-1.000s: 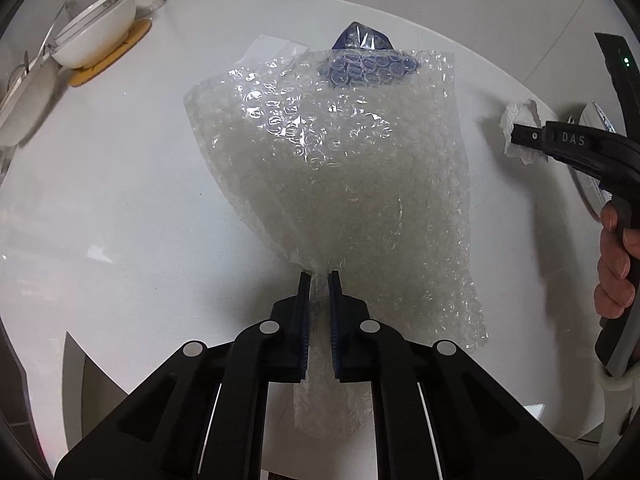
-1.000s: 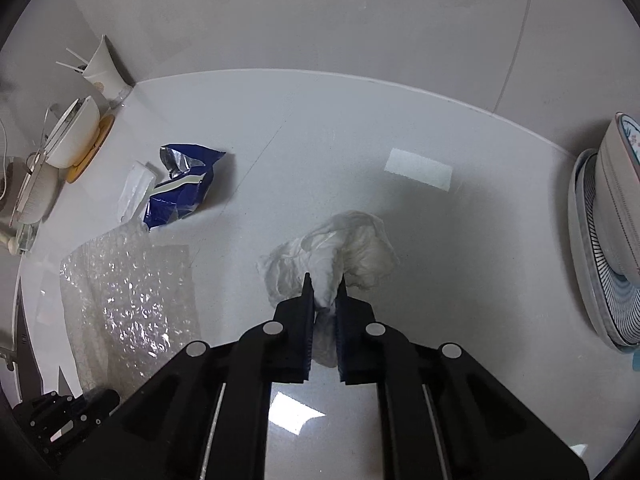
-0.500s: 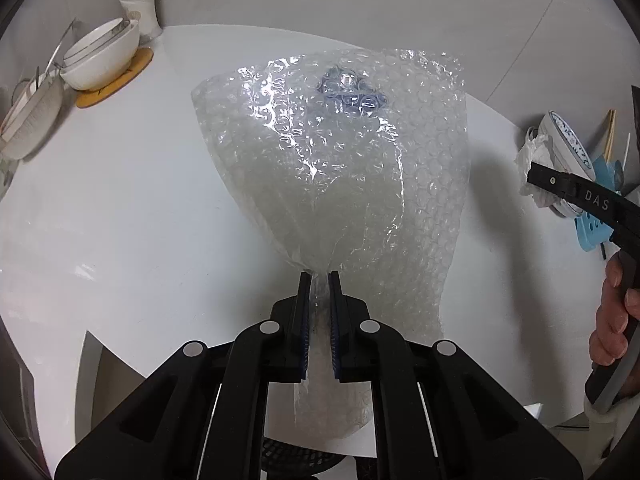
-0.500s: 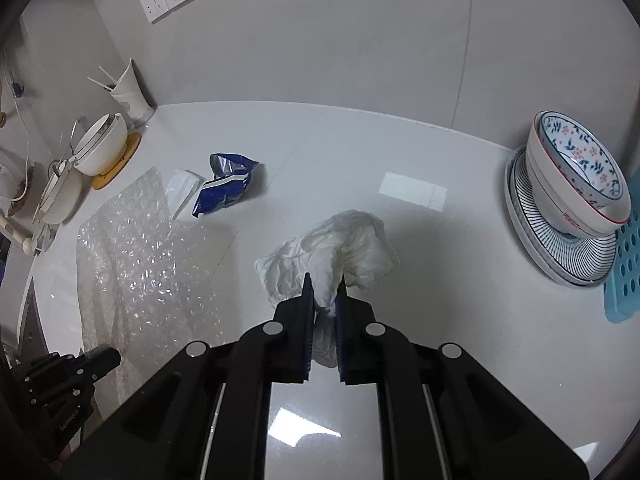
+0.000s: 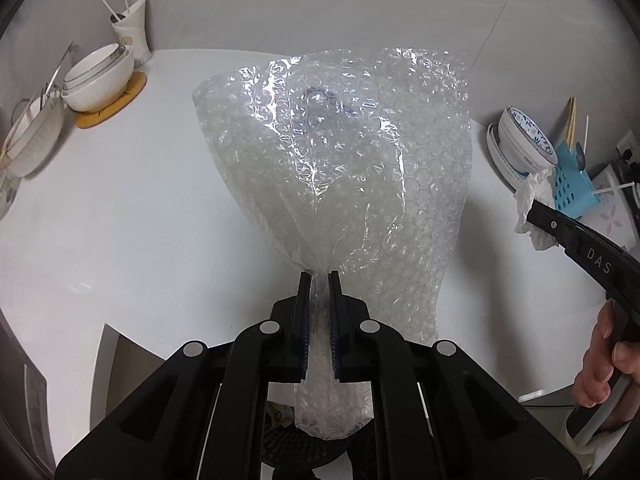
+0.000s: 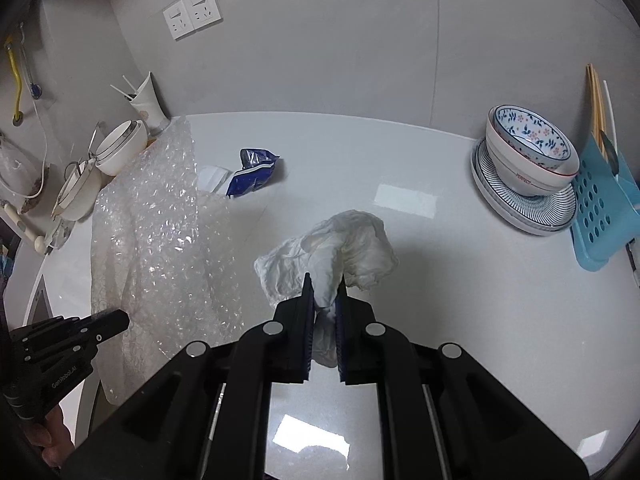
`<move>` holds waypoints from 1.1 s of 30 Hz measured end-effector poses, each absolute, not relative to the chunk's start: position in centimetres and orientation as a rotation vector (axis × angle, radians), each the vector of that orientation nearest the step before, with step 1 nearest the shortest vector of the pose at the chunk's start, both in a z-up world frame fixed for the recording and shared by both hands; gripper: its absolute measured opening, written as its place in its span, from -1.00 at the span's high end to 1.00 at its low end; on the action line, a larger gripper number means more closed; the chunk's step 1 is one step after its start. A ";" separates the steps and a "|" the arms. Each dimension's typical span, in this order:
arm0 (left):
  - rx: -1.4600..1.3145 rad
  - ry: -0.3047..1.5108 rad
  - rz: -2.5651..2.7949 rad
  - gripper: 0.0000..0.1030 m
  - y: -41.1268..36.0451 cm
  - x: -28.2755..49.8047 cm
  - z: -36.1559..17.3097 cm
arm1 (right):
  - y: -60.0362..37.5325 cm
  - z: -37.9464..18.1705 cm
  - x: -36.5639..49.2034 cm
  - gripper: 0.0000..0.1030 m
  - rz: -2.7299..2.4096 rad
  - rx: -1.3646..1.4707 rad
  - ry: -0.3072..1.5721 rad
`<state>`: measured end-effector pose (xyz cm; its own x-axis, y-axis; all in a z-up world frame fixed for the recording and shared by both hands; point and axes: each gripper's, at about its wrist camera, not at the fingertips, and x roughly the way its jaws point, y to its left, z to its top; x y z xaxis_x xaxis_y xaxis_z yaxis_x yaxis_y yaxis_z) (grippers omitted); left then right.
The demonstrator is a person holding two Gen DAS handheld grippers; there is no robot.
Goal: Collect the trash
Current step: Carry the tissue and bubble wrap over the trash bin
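The left gripper (image 5: 319,276) pinches a bubble wrap sheet (image 5: 344,168) at its bunched end — the sheet fans out lengthwise away from the jaws, above the white counter (image 5: 132,216). The right gripper (image 6: 324,280) clamps a crumpled tissue (image 6: 340,248), also lifted off the counter.

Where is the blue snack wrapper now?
In the right wrist view, the blue snack wrapper lies on the white counter, left of centre, beside a white paper packet and behind the bubble wrap.

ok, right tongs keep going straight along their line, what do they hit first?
The right tongs are shut on the crumpled tissue, which leads. Beyond it, the line angles down to bare white countertop, well short of the blue wrapper. Depth is uncertain.
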<state>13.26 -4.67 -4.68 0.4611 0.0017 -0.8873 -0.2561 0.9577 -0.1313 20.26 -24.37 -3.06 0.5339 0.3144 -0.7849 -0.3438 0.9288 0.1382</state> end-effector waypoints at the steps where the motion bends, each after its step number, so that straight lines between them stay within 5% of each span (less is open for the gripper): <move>1: -0.259 1.080 0.154 0.86 -4.9 12.9 -4.5 | -24.4 -2.9 19.7 0.84 0.390 -0.030 0.925; 33: -0.201 1.053 0.051 0.86 -5.4 2.4 -2.8 | -25.0 -1.8 4.3 0.84 0.340 0.028 0.871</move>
